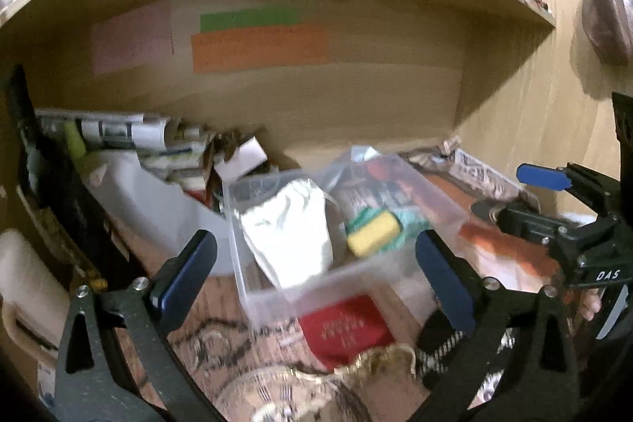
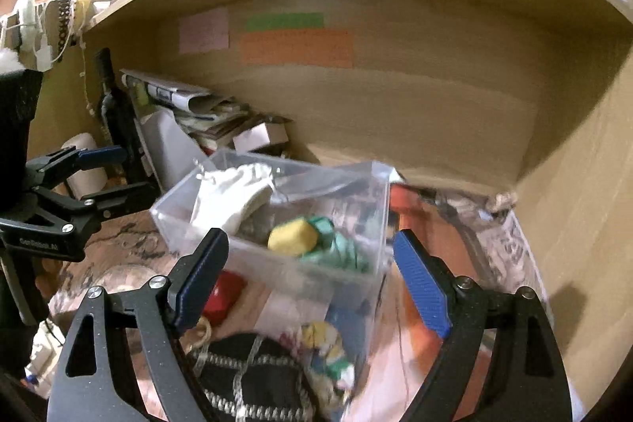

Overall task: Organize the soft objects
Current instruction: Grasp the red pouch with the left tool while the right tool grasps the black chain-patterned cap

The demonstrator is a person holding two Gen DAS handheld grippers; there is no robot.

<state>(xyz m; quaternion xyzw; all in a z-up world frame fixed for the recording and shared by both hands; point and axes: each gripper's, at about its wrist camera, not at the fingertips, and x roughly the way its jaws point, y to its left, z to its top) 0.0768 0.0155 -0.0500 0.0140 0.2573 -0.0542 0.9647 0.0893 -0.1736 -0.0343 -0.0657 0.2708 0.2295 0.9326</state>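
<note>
A clear plastic box [image 1: 277, 295] [image 2: 368, 184] stands on the cluttered shelf floor. In it lie a white cloth bag [image 1: 289, 228] [image 2: 233, 196], a yellow sponge [image 1: 374, 236] [image 2: 292, 236] and a green knitted piece [image 1: 411, 220] [image 2: 344, 248]. My left gripper [image 1: 312, 275] is open and empty, its fingers on either side of the box's near wall. My right gripper [image 2: 308, 275] is open and empty, just in front of the box. Each gripper also shows in the other's view, the right [image 1: 554, 200] and the left [image 2: 91, 176].
A white bin [image 1: 158, 208] with newspapers and boxes stands at the back left beside a dark bottle [image 2: 114, 113]. A red pouch [image 1: 344, 327], a black-and-white net bag [image 2: 253, 378] and a small doll [image 2: 328, 351] lie in front. The wooden side wall [image 2: 573, 204] is at the right.
</note>
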